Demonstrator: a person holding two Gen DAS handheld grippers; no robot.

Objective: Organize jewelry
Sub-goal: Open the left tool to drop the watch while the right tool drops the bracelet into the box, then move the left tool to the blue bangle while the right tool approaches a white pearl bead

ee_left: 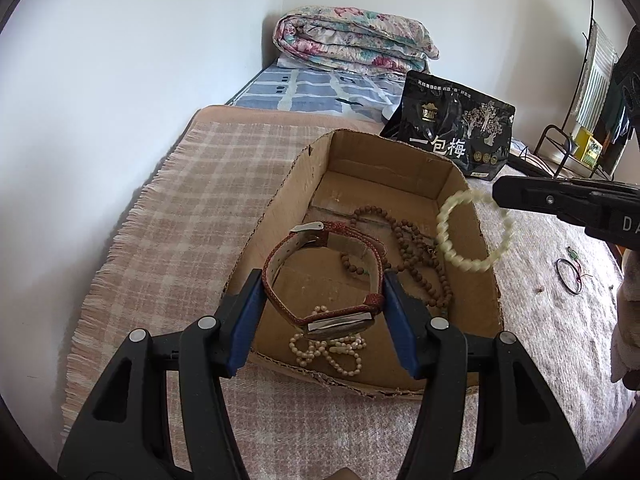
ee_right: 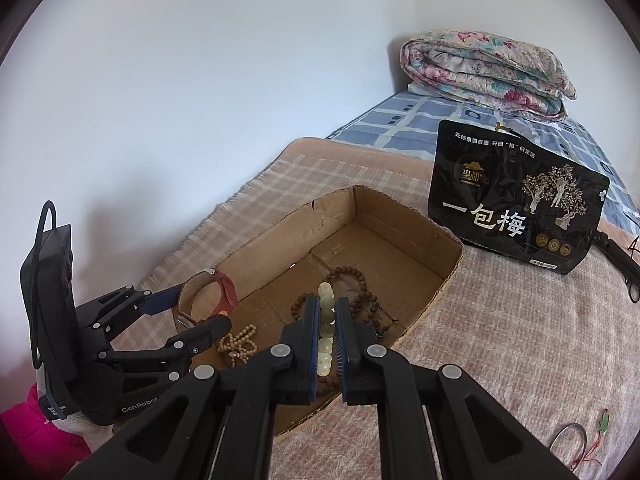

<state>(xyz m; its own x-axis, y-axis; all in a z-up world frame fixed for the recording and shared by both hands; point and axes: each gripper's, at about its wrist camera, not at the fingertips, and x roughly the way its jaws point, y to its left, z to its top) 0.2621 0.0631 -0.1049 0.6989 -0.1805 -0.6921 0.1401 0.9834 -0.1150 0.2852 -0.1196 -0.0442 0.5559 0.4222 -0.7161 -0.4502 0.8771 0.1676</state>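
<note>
A red-strapped watch [ee_left: 332, 280], brown beads [ee_left: 416, 248] and pearls [ee_left: 328, 350] lie in the cardboard box [ee_left: 472, 312]; a pale bracelet [ee_left: 472, 232] hangs above.

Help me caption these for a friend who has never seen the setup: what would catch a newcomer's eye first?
Probably the open brown cardboard box on the bed, holding a brown wooden bead necklace and a cream pearl strand. Over it, the left hand-held gripper clasps a red-strapped wristwatch, and the right hand-held gripper pinches a pale green bead bracelet. A black snack pouch with white Chinese lettering stands behind the box.
</note>
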